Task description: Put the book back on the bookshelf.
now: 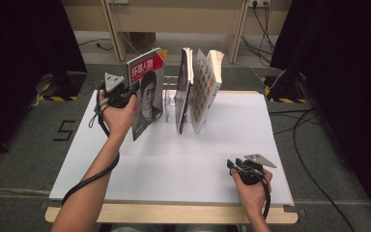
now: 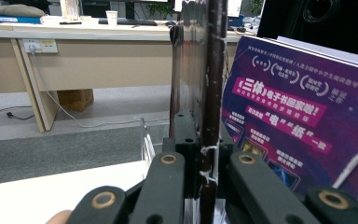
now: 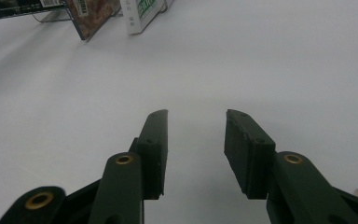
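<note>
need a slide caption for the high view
Left gripper clamps a portrait-cover magazine beside the clear book rack; right gripper rests open on the white table.

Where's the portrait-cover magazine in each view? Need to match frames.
High view: magazine upper left of centre, clamped by the left gripper.
Left gripper view: edge-on between the jaws, centre.
Right gripper view: probably the dark barcoded strip, top-left corner.
Shared landmark: clear rack.
</note>
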A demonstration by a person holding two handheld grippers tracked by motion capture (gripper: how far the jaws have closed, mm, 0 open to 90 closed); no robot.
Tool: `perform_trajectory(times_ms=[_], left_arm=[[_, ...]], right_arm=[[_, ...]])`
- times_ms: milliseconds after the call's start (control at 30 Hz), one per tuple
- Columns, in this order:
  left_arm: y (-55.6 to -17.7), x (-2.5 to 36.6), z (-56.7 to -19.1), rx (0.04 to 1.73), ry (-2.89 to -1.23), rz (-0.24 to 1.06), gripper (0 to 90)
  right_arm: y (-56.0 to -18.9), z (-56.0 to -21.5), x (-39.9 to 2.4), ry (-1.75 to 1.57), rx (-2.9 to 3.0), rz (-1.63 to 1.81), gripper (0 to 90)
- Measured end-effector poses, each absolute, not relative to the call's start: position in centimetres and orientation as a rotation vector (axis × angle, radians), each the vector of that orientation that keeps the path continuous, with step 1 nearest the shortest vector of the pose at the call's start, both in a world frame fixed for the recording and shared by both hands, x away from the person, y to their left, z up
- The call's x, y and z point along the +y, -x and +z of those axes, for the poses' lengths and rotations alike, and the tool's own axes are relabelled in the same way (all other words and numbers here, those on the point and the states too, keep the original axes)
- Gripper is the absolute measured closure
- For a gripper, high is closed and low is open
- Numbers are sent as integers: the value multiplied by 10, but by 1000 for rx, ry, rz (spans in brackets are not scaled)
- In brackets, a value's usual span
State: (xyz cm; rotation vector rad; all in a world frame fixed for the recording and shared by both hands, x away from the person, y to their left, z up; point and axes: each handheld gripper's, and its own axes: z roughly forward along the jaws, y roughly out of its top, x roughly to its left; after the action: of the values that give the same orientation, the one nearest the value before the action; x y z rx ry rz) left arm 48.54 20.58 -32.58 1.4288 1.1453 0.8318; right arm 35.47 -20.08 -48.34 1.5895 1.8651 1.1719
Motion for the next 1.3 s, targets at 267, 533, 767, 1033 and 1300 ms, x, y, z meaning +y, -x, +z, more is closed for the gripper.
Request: perform_trajectory(times_ms=[267,533,767,1033,1300], left_arm=[[-498,201,-317,1144,-1420,843,864],[-509,195,-310,1140,-1406,860,864],[-518,192,-311,1161,-1399,858,864],[-527,188,-308,1165,-1405,883,864],[-533,184,-307,1162,-1390,914,864]], right_arm=[[-355,-484,-202,-1584,1869,1172,607],[-355,-484,-202,-1583,1867,1169,606],[-355,-484,-202,-1589,1866,1176,607],[-356,-485,-202,-1585,1871,1174,607],[-356,-485,-202,-1583,1872,1174,608]])
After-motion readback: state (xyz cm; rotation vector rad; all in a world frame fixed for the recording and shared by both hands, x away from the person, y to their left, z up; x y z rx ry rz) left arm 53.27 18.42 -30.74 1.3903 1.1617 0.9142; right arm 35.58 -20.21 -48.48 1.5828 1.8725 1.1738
